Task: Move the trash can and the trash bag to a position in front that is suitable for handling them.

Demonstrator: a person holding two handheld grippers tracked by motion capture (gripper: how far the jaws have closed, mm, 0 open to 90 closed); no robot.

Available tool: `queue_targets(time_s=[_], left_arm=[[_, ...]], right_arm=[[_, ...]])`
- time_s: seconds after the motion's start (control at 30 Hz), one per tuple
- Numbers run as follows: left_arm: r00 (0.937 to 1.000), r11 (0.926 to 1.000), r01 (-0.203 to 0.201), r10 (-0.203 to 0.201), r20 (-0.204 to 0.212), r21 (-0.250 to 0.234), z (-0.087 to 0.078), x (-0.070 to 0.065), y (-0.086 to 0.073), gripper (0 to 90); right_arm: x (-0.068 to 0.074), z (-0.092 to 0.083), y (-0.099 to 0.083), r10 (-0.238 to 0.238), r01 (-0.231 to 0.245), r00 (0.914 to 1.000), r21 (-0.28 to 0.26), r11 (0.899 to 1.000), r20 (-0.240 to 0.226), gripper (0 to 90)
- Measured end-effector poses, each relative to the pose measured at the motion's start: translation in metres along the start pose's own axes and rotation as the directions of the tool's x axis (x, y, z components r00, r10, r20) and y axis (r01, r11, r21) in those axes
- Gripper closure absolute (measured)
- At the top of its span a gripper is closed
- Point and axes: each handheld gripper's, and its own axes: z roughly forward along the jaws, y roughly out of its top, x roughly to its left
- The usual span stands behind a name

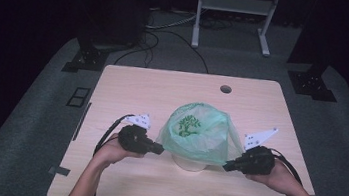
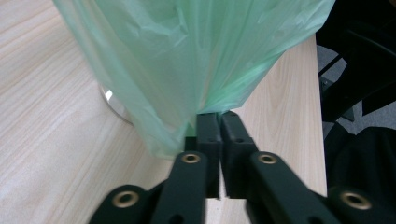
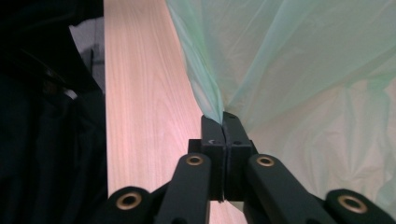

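A translucent green plastic bag with a dark green tree print drapes over a round white container at the middle of the wooden table. My left gripper holds the bag's lower left edge. In the left gripper view its jaws are pressed together on a fold of the bag, and the container's rim shows under the film. My right gripper holds the bag's lower right edge. The right gripper view has the jaws pinching a gathered corner of the bag.
A round cable hole sits near the table's far edge. Beyond the table stand a white metal frame and two black stand bases, with cables on the grey floor. Bare wood lies around the bag.
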Motion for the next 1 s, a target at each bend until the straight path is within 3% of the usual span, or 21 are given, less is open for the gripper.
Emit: queue_targets(time_s=[0.1,0.23,0.33,0.43,0.57,0.67,0.8,0.87,1.0], left_arm=[[0.9999,1.0000,0.007,-0.007,-0.010,-0.006,-0.005,-0.002,0.003,68.8],[0.9998,0.9997,0.006,-0.007,-0.020,-0.022,-0.015,-0.003,0.007,53.6],[0.9996,0.9987,0.014,-0.015,-0.024,-0.048,-0.023,-0.003,0.008,47.8],[0.9987,0.9974,0.007,-0.011,-0.051,-0.071,-0.029,-0.002,0.012,47.8],[0.9951,0.9951,0.012,-0.021,-0.097,-0.098,-0.033,0.000,0.017,47.7],[0.9938,0.9949,0.010,-0.021,-0.109,-0.100,-0.033,0.002,0.021,47.3],[0.9908,0.9956,0.009,-0.021,-0.134,-0.094,-0.031,0.004,0.026,47.2],[0.9905,0.9955,0.017,-0.029,-0.134,-0.093,-0.030,0.006,0.028,47.3],[0.9844,0.9970,0.012,-0.025,-0.174,-0.077,-0.028,0.010,0.033,48.0]], right_arm=[[0.000,-0.007,0.003,0.022,-0.022,0.9997,-0.047,0.999,-0.006,67.2],[0.000,-0.018,0.008,0.035,-0.034,0.9994,-0.093,0.995,0.005,58.1],[0.000,-0.025,0.013,0.036,-0.033,0.9990,-0.115,0.993,0.026,54.9],[-0.002,-0.030,0.019,0.043,-0.032,0.9954,-0.126,0.991,0.085,55.8],[-0.009,-0.032,0.029,0.066,-0.039,0.9809,-0.144,0.989,0.183,59.3],[-0.014,-0.034,0.037,0.087,-0.057,0.9783,-0.161,0.985,0.188,65.9],[-0.021,-0.035,0.046,0.106,-0.066,0.9593,-0.155,0.986,0.262,70.9],[-0.026,-0.034,0.049,0.116,-0.074,0.9511,-0.156,0.985,0.286,72.5],[-0.036,-0.034,0.055,0.146,-0.091,0.9343,-0.179,0.980,0.325,75.8]])
